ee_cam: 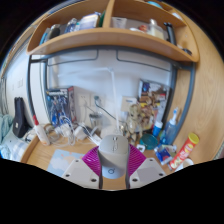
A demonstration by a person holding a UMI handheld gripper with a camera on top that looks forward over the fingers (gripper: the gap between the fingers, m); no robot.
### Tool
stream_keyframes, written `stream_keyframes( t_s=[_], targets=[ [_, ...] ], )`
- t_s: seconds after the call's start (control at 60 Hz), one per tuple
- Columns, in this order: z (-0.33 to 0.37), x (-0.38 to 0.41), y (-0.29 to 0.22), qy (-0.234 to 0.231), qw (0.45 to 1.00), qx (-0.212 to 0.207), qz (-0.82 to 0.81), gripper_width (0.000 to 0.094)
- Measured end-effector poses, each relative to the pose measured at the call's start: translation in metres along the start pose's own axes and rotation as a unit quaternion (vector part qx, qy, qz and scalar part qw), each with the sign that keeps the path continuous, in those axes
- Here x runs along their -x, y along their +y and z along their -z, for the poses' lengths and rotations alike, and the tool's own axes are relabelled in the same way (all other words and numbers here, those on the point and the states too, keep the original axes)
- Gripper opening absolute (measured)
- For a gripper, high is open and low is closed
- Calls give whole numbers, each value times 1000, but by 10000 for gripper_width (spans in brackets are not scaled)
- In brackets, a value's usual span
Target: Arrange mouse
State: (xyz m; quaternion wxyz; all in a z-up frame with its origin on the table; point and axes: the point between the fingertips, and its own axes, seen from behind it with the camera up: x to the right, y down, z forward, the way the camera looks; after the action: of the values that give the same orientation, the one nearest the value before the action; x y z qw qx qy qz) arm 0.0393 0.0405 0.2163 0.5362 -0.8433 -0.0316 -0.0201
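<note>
A grey computer mouse sits between my two fingers, its sides against the magenta pads. My gripper is shut on the mouse and holds it above the wooden desk. The mouse's rear part is hidden behind the grey finger bases.
The desk is cluttered: bottles and jars at the right, a tube and small items further right, glass jars and boxes at the left. A white wall lies behind, and a wooden shelf with items hangs above.
</note>
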Motion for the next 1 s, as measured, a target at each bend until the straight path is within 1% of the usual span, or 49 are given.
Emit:
stream_keyframes(
  t_s=[0.05,0.117,0.167,0.233,0.35,0.517,0.633,0.75,0.767,0.8,0.85,0.933,1.0],
  targets=[
    [-6,24,-20,-10,1000,-9,5,303],
    [-19,57,-35,-29,1000,-7,6,304],
    [-32,83,-32,-44,999,-1,5,303],
    [-53,116,-20,-61,998,19,-2,303],
    [-86,158,19,-81,995,53,18,303],
    [-119,200,96,-103,987,124,23,302],
    [-129,211,141,-104,981,161,28,311],
    [-134,208,167,-97,978,183,29,311],
    [-134,208,170,-97,977,185,27,330],
    [-134,207,169,-97,978,181,23,325],
    [-134,206,169,-95,978,183,22,347],
    [-135,207,169,-93,978,186,16,428],
    [-135,208,173,-94,975,199,6,492]
  ],
)
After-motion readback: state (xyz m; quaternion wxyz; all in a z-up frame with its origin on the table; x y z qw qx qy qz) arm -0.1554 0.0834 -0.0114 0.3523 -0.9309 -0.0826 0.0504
